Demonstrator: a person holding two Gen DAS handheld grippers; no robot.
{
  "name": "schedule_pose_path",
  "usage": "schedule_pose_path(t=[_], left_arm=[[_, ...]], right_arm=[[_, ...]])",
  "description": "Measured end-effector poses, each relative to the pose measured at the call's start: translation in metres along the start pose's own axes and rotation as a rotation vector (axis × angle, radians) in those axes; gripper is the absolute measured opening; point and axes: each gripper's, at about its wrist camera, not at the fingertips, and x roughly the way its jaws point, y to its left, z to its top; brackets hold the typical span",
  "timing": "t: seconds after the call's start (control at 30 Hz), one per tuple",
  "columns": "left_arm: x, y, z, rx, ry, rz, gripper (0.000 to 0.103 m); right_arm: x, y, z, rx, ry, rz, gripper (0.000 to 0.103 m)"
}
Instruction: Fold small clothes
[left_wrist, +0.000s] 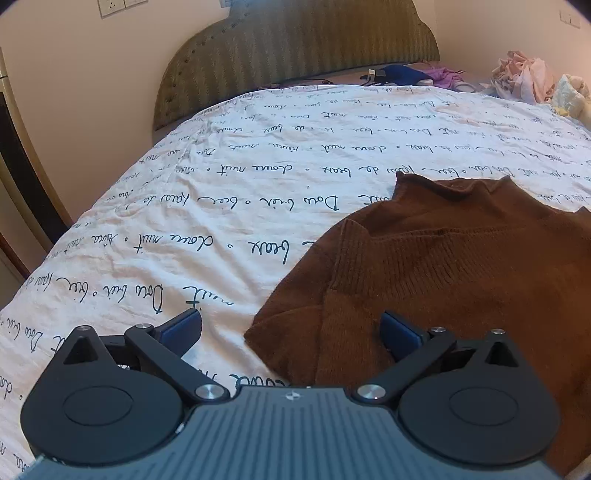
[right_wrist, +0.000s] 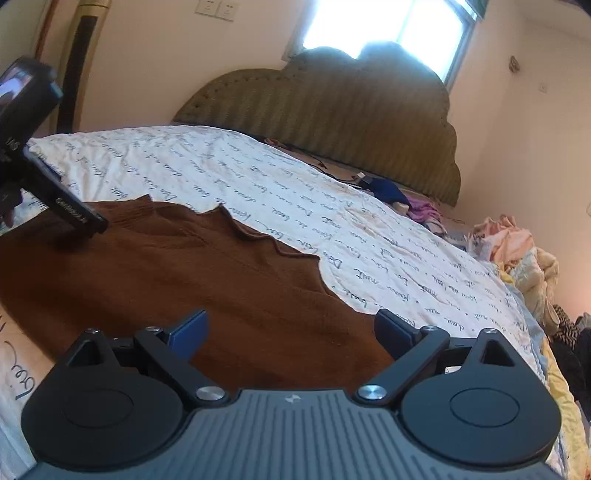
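1. Both claws stand wide apart with nothing pinched between their blue pads: the left claw hangs over the near left corner of a brown knit sweater, and the right claw hangs over the same garment's near right part.
2. Under the left claw, one pad sits over the white bedcover and the other over the brown knit, so the sweater's hem corner lies below the gap; whether either pad touches the cloth cannot be told.
3. Under the right claw, the left pad is over the sweater and the right pad is at its edge, where the brown knit meets the bedcover.
4. Seen from the right wrist, the left claw's black fingers reach in at the far left and come down onto the sweater's surface there.
5. Spread mostly flat on the bed, the sweater lies with its wavy collar edge turned toward the headboard; a sleeve is folded inward over the body on the left side.
6. Black handwriting-style script is printed across the bedcover.
7. Near the headboard lie a dark blue cloth and a purple one beside it.
8. On the bed's far right side sits a heap of pale pink and yellow clothes.
9. Behind the headboard, a bright window shows in the right wrist view.
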Motion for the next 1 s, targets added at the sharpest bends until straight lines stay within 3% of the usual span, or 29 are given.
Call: schedule_pose_path(t=[0.2,0.4,0.57,0.77,1.0], left_arm=[[-0.007,0.008,0.006,0.020,0.001,0.010,0.103],[-0.010,0.014,0.007,-0.003,0.002,0.007,0.103],[-0.010,0.015,0.007,-0.013,0.003,0.010,0.103],[-0.011,0.015,0.007,-0.014,0.002,0.009,0.103],[-0.010,0.019,0.008,-0.035,0.012,0.009,0.103]], right_arm=[[-0.014,0.049,-0.001,-0.218,-0.101,-0.073,0.097],[-0.016,0.066,0.000,-0.263,-0.128,-0.006,0.097],[-0.011,0.079,-0.005,-0.277,-0.090,0.093,0.097],[-0.006,0.092,-0.001,-0.244,-0.062,0.089,0.097],[-0.015,0.121,-0.005,-0.321,-0.077,0.124,0.097]])
